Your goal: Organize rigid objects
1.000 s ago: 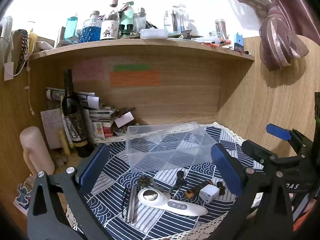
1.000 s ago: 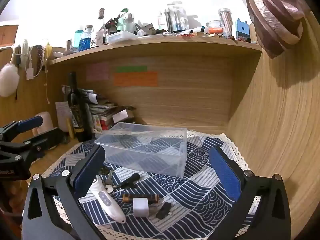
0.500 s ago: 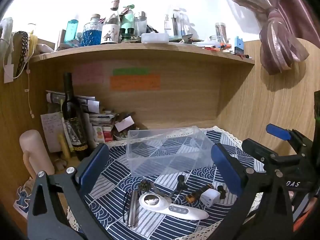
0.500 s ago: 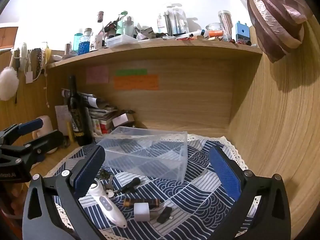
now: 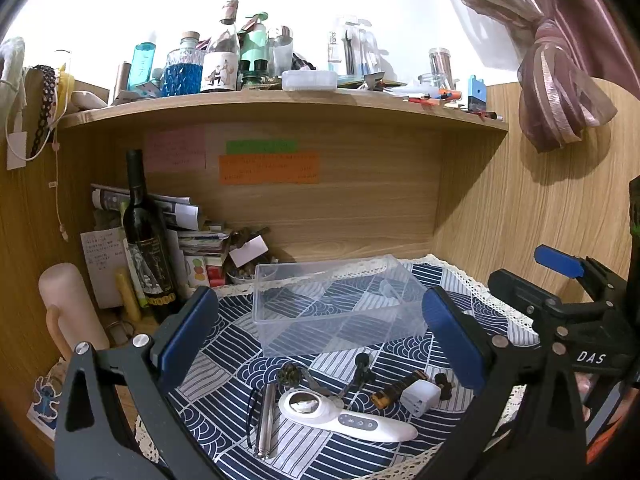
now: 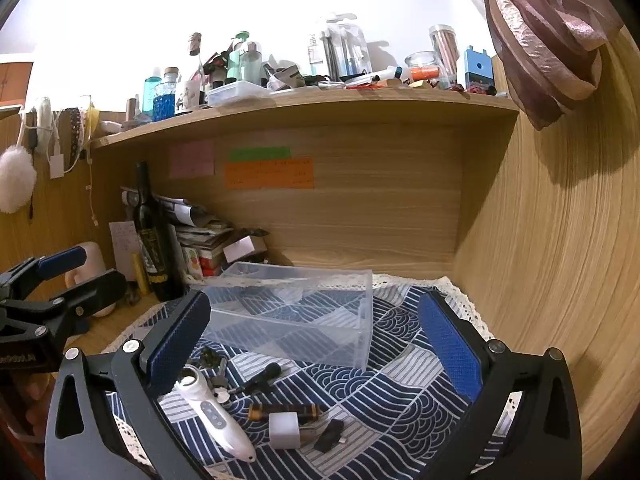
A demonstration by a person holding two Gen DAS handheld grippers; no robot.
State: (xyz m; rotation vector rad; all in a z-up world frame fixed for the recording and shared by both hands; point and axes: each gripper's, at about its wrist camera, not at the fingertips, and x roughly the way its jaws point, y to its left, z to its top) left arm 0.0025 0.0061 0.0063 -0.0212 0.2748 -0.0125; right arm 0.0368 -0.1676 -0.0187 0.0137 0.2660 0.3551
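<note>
A clear plastic box [image 5: 336,304] stands empty on the blue patterned cloth [image 5: 224,364]; it also shows in the right wrist view [image 6: 292,316]. In front of it lie a white handheld device [image 5: 344,414] [image 6: 214,416], a white charger cube [image 5: 418,398] [image 6: 284,430], a brown striped stick [image 5: 394,390] [image 6: 284,410], a metal rod [image 5: 266,420], a small black microphone [image 5: 360,366] [image 6: 260,376] and keys [image 5: 292,374]. My left gripper [image 5: 320,340] is open above the small items. My right gripper [image 6: 316,344] is open over the cloth's near side.
A dark wine bottle [image 5: 146,240], stacked papers and small boxes [image 5: 200,240] stand at the back left. A pink bottle [image 5: 70,312] stands at the left. A wooden shelf [image 5: 280,108] crowded with bottles runs overhead. A wooden wall [image 6: 560,260] closes the right.
Both grippers have drawn back and risen slightly, so the box and small items sit a little lower and farther in view. Nothing on the cloth has moved.
</note>
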